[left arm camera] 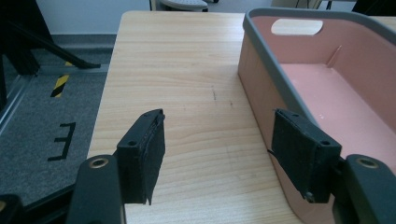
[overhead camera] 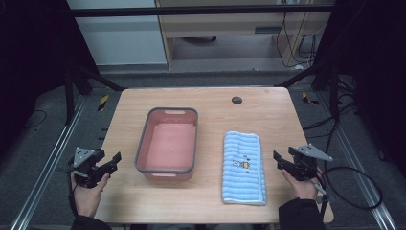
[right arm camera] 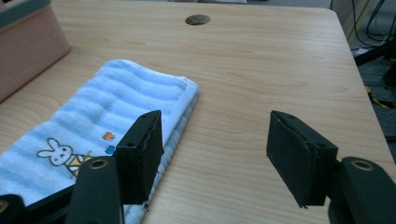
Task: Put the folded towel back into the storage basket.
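Observation:
A pink plastic basin (overhead camera: 168,143) with a grey rim stands empty at the middle of the wooden table (overhead camera: 258,110). To its right lies a folded blue striped towel (overhead camera: 244,167) with a small rabbit print. My left gripper (overhead camera: 114,160) hovers open at the table's left edge, beside the basin (left arm camera: 327,84), with nothing between its jaws (left arm camera: 219,149). At the right edge my right gripper (overhead camera: 278,160) is open too, just right of the towel (right arm camera: 107,121), and holds nothing (right arm camera: 215,149).
A round grommet hole (overhead camera: 236,100) sits near the table's far edge. Metal frame rails run along both sides of the table, and cables lie on the floor at the right. Bare wood lies between the basin and the towel.

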`<state>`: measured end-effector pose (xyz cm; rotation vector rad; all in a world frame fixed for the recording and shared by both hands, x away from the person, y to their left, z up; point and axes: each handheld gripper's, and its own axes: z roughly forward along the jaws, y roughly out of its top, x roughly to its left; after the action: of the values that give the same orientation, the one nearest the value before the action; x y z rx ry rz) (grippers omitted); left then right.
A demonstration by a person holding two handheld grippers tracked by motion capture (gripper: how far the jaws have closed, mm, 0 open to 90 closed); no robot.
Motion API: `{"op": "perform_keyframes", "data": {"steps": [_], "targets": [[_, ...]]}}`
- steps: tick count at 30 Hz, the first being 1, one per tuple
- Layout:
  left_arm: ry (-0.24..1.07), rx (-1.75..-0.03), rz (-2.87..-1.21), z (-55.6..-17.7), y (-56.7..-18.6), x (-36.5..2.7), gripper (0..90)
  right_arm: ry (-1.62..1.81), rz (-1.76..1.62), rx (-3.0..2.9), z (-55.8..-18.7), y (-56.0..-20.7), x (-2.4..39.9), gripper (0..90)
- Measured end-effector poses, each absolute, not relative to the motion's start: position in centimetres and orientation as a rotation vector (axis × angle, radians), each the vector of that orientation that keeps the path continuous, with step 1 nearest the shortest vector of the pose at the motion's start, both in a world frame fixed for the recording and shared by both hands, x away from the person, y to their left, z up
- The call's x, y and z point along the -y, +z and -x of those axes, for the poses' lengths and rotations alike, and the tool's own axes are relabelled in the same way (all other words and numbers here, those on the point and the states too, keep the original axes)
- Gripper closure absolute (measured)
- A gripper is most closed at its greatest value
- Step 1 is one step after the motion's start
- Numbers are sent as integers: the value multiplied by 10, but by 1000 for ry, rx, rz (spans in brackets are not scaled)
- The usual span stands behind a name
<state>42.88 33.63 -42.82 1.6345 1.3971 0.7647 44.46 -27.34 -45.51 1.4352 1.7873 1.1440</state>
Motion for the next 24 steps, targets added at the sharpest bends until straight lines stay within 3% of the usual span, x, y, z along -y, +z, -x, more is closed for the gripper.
{"op": "perform_keyframes", "data": {"steps": [12, 24], "targets": [[727, -1337, -1646, -426, -416, -317, 308, 1172, -1376, -1834, -444, -440, 273, 430], [723, -1273, -1640, -428, -401, -303, 309, 1195, -1363, -1835, -450, -428, 271, 388]]}}
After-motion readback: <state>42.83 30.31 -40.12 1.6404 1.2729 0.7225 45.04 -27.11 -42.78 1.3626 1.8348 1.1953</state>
